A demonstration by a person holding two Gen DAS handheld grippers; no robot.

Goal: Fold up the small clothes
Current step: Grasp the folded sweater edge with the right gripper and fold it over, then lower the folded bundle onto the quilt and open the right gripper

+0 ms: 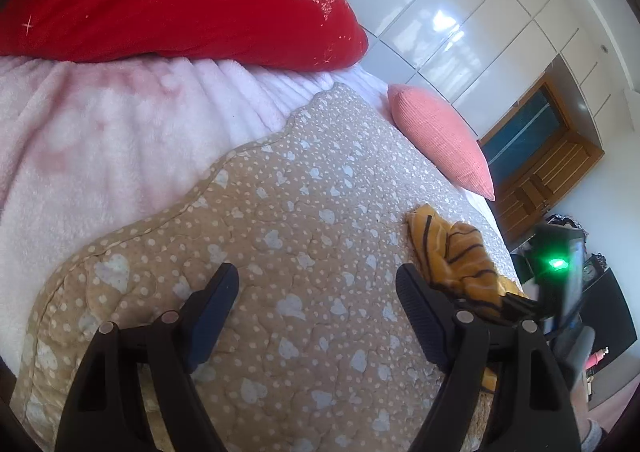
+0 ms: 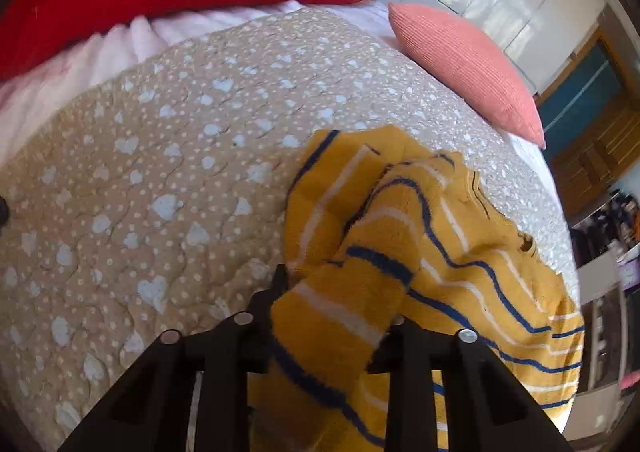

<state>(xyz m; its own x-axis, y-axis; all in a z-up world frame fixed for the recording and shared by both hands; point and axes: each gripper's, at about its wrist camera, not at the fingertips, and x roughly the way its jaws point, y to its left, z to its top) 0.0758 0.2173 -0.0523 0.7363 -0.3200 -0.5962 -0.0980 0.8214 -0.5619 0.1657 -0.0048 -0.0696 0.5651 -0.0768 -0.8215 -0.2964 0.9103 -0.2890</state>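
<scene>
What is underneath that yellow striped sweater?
The yellow striped sweater lies crumpled on the beige heart-print quilt. Whatever sits beneath its folds, and the right gripper's fingertips, is covered.

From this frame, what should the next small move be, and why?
Probably bring the open, empty left gripper rightward to grasp a free edge of the crumpled mustard-yellow knit garment with navy and white stripes. The right gripper seems clamped on one bunched end, and the garment lies in a heap on the beige heart-print quilt, so it needs spreading flat before folding.

left gripper (image 1: 316, 292) jaws apart, right gripper (image 2: 340, 308) — clamped
</scene>
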